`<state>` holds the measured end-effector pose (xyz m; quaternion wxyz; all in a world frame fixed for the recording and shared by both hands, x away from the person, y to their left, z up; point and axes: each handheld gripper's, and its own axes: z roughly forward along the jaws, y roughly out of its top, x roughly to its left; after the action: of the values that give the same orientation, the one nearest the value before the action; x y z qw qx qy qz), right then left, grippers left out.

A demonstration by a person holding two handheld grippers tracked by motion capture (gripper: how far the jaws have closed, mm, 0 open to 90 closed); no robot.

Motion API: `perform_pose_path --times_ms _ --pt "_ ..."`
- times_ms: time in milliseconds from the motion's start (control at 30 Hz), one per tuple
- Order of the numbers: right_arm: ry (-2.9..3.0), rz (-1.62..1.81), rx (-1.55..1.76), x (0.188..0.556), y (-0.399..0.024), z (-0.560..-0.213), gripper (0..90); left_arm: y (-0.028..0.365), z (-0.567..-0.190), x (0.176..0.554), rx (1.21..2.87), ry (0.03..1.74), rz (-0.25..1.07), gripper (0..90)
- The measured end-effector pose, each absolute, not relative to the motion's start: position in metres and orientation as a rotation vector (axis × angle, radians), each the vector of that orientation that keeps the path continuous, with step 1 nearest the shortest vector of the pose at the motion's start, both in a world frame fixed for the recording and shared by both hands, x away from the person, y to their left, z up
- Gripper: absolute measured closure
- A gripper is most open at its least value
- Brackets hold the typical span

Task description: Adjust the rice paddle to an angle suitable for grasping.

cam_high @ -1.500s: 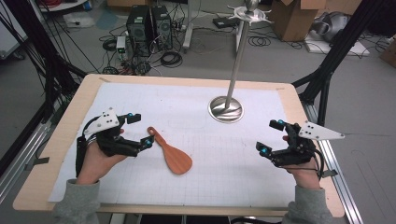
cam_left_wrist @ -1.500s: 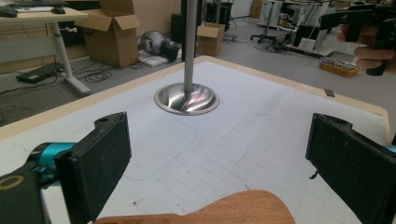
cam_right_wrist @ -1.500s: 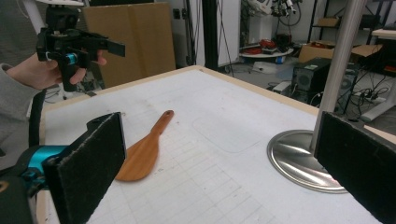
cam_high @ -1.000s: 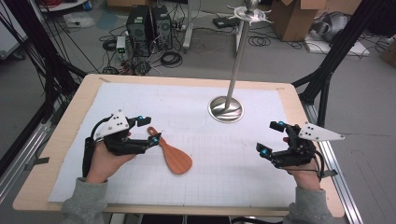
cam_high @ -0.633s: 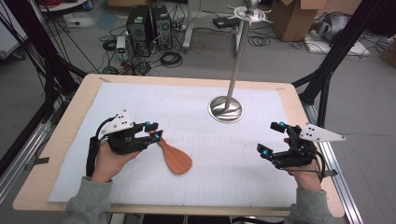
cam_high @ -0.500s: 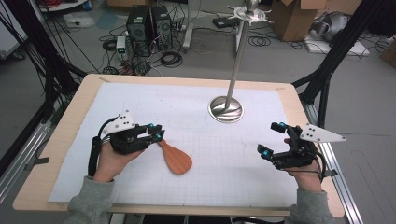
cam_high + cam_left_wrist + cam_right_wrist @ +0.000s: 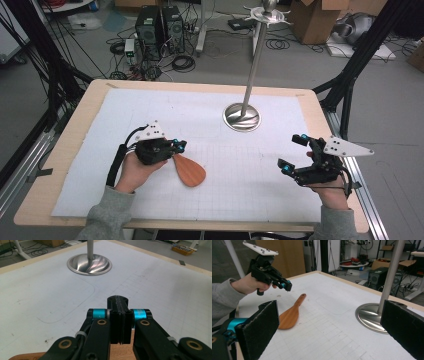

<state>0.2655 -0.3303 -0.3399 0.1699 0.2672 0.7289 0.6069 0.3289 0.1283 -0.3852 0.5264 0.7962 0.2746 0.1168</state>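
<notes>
We saw a tall polished steel stand [image 7: 242, 116] with a round dished base near the far edge of the white-papered wooden table [image 7: 65, 150].

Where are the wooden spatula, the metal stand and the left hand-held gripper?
wooden spatula [image 7: 190, 172]: high view, on its blade.
metal stand [image 7: 242, 117]: high view, on its round base.
left hand-held gripper [image 7: 119, 302]: left gripper view, at its closed jaw tips.

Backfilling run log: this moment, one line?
left gripper: jaws just closed, nothing between, over spatula; right gripper: open; spatula: flat on table
</notes>
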Motion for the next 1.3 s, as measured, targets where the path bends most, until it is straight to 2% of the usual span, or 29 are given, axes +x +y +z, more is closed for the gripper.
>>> perform_pose_path --times_ms 1300 --pt "2.123 1.632 0.759 0.25 -0.332 -0.341 1.0 0.083 -0.429 0.347 2.079 0.675 0.252 89.4"
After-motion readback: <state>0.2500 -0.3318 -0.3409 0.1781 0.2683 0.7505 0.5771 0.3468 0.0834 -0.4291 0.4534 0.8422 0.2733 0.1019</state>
